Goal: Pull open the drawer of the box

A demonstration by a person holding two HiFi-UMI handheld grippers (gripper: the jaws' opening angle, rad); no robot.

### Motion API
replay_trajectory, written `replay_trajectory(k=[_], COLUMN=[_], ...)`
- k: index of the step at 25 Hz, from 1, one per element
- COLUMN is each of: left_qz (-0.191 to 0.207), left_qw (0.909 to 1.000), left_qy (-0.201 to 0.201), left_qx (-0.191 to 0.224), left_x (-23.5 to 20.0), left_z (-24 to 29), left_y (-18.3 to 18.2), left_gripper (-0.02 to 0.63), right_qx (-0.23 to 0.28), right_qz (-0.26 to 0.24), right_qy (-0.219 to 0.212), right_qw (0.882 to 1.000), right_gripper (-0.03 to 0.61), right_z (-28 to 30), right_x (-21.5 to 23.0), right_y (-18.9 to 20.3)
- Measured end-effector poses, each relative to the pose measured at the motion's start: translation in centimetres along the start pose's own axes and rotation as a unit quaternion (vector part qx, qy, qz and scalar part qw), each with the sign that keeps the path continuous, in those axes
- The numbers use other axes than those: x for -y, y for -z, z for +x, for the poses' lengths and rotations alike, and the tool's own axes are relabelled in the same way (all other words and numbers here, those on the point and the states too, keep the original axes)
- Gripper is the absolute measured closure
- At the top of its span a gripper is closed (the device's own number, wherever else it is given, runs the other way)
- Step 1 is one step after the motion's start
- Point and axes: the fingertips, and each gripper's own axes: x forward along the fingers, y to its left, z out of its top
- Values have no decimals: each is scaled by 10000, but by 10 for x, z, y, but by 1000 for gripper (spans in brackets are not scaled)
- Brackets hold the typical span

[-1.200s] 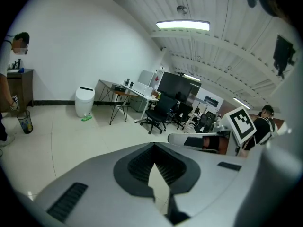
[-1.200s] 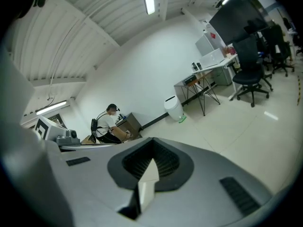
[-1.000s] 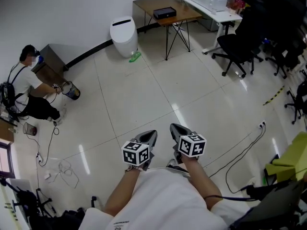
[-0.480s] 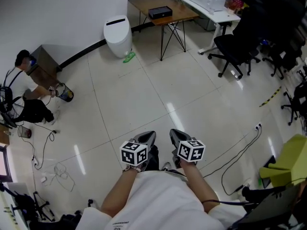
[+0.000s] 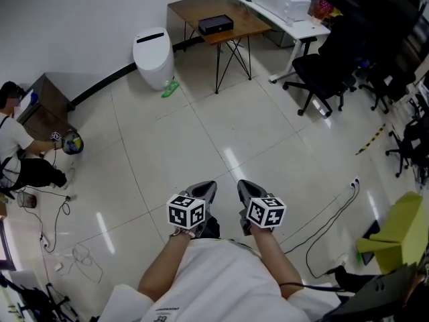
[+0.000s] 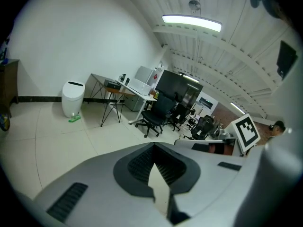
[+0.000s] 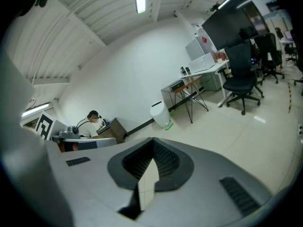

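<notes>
- The left gripper and the right gripper are held side by side close to the person's chest, with a narrow gap between them. In each gripper view the jaws are closed tip to tip with nothing between them.
- The small black rectangular box lies on the brown wooden table, which has thin black legs and stands by the far wall, well apart from both grippers. Its drawer cannot be made out at this size.
- The glossy white tiled floor lies open between the grippers and the table.
- That stretch is bounded on the left of the table by a white rounded bin with a green object at its foot. On the right are a white desk and black office chairs.
- A black cable trails over the floor at the right, near a yellow-green seat.
- At the far left a crouching person is beside a brown cabinet.
- Black-and-white square markers cover each gripper's marker cube. The print on the white shirt hem is too small to read.
</notes>
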Motion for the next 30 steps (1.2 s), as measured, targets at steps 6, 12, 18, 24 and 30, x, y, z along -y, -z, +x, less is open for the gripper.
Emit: replay_trajectory(k=[6,12,18,24,30], left_qz=[157,300,328,264,235], left_qw=[9997,9988,9981,9977,9977], left_qy=[148,350,470,533,475], left_qx=[-88,-186,-230,-326,-425], left_x=[-31,-57,-82,-92,-98], left_z=[19,31,39,53,81], left_y=[-37,-63,-78,-81,-90], left_gripper=[612,612,612,612,612], right_qx=[161,302,295,187,148], right_qz=[-47,22,-24,7,103], right_qy=[220,429,497,540,518], right_qw=[9996,9986,9983,9984,9985], right_gripper=[591,591,591,591,591], right_z=[34,65,95,112,131], right_x=[2,2,-6,0,24], right_y=[-32,-56,-66,-67,-83])
